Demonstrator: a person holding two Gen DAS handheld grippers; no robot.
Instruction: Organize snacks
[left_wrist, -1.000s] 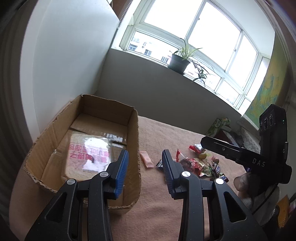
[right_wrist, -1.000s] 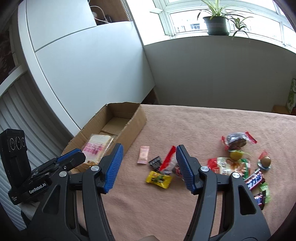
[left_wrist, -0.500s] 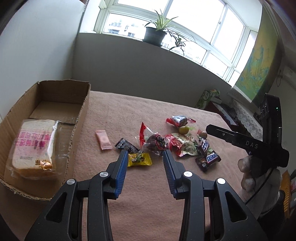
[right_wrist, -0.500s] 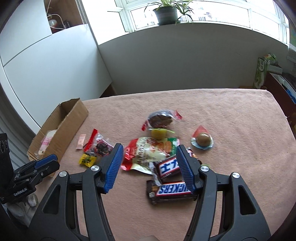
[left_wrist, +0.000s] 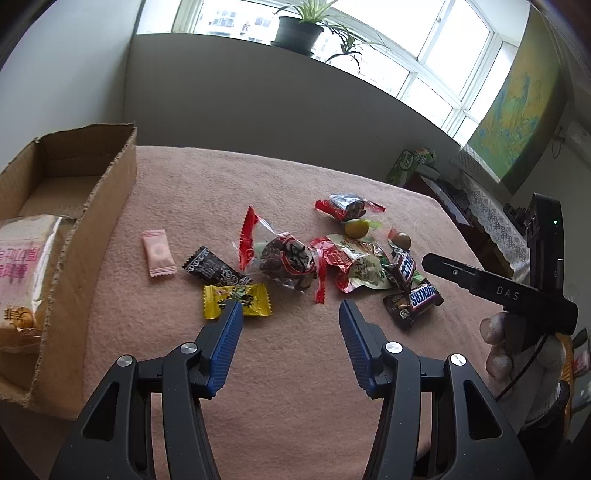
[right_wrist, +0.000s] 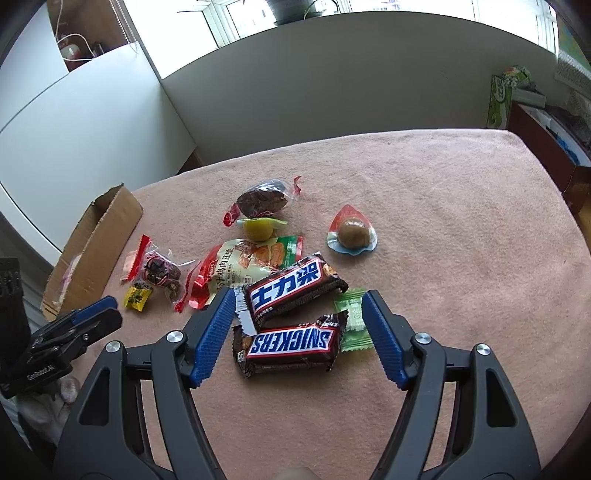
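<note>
Both grippers tilt down, jaws opening — right gripper (right_wrist: 298, 314) above Snickers bar (right_wrist: 291, 344).

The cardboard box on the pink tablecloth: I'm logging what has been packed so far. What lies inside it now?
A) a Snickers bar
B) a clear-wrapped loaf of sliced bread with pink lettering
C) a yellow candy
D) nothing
B: the left wrist view shows the clear-wrapped loaf of sliced bread lying inside the brown cardboard box, while the other snacks sit out on the pink tablecloth.
</note>
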